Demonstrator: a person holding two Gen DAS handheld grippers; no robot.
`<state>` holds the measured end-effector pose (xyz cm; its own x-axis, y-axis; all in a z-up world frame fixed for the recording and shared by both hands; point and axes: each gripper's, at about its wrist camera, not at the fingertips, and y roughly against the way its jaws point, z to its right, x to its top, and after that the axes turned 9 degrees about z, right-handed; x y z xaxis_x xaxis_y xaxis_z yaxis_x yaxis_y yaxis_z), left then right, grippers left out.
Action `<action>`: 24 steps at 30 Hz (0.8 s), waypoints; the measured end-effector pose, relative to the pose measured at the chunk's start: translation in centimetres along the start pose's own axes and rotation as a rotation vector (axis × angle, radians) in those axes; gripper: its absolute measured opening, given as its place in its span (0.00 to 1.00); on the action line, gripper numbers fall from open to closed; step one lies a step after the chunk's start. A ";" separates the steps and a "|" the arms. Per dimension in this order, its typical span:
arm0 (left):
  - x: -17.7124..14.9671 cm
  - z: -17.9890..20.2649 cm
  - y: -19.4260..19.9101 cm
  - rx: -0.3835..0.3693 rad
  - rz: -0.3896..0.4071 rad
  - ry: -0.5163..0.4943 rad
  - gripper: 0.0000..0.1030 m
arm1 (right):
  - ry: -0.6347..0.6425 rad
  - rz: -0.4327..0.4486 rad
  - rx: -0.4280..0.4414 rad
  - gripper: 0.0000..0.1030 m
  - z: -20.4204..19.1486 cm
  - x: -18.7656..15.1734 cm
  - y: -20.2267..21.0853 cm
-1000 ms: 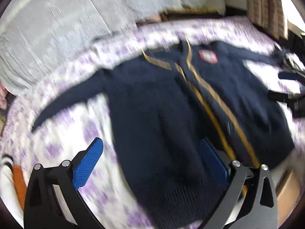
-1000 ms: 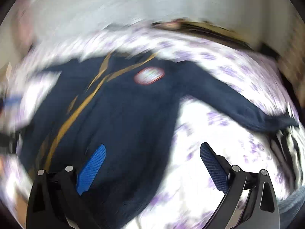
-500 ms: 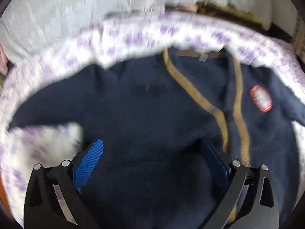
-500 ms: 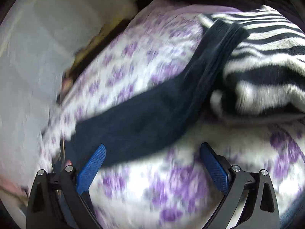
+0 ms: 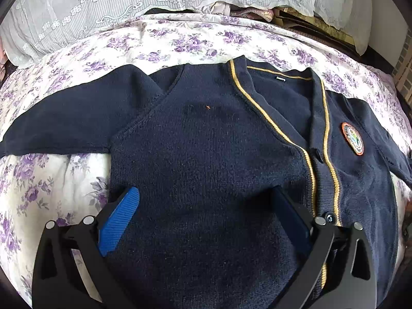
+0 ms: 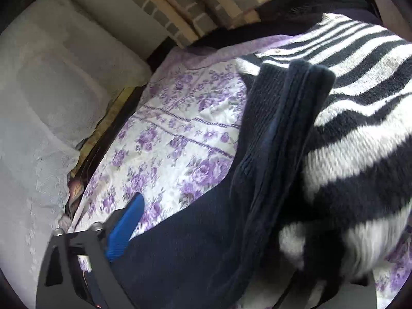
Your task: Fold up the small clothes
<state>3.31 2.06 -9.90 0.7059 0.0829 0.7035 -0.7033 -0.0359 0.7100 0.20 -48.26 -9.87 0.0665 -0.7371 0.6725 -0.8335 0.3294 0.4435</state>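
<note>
A navy knit cardigan (image 5: 206, 149) with gold trim and a round orange badge (image 5: 352, 137) lies flat, front up, on the purple-flowered bedspread (image 5: 180, 41). Its left sleeve (image 5: 67, 123) stretches out to the left. My left gripper (image 5: 206, 219) is open and empty, low over the cardigan's left chest. In the right wrist view the cardigan's other sleeve (image 6: 270, 154) runs up to its ribbed cuff, which rests on a black-and-white striped garment (image 6: 360, 128). My right gripper (image 6: 206, 244) is open around this sleeve; only its left blue pad (image 6: 125, 229) shows, the right finger is hidden by cloth.
A white lace pillow (image 5: 103, 5) lies along the far edge of the bed and shows at left in the right wrist view (image 6: 51, 103). A brick wall (image 6: 180, 7) stands beyond the bed. The striped garment lies at the bed's right end.
My left gripper has held roughly in place over the cardigan's chest and the view has sharpened. My right gripper has moved forward and down along the right sleeve, closer to the cuff and striped garment.
</note>
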 end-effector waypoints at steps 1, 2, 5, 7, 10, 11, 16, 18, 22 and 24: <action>0.0 0.0 0.0 0.001 0.000 -0.001 0.96 | -0.002 -0.015 0.021 0.62 0.1 0.0 0.0; 0.0 0.0 0.0 0.002 0.001 -0.001 0.96 | -0.015 -0.039 0.034 0.47 0.0 -0.1 -0.7; 0.0 0.0 0.1 0.001 0.000 0.001 0.96 | -0.054 -0.069 0.055 0.22 0.5 -0.1 -1.6; 0.0 0.0 0.1 0.000 -0.002 -0.001 0.96 | -0.049 -0.068 0.079 0.11 0.3 -0.1 -1.1; 0.3 -0.3 0.7 0.013 -0.004 -0.010 0.96 | 0.018 -0.044 0.142 0.08 -1.5 0.0 0.3; 0.6 -0.5 1.0 0.018 0.006 -0.016 0.96 | 0.055 -0.028 0.163 0.08 -2.7 0.0 0.9; 2.5 -3.1 2.0 0.063 0.065 -0.029 0.96 | 0.171 -0.059 0.312 0.08 -8.7 -0.6 2.6; 2.6 -4.7 1.2 0.078 0.053 0.013 0.96 | 0.204 -0.085 0.352 0.08 -10.8 -1.4 2.9; 2.0 -7.2 -1.2 0.032 -0.038 0.144 0.96 | 0.273 -0.135 0.426 0.08 -15.9 -3.7 3.0; 2.0 -7.7 -1.3 0.019 -0.035 0.173 0.96 | 0.314 -0.158 0.464 0.08 -18.5 -5.2 3.2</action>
<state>5.01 9.98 -9.63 0.7035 0.2549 0.6634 -0.6759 -0.0485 0.7354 7.31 -32.48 -0.98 0.3099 -0.5230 0.7940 -0.9488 -0.1159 0.2940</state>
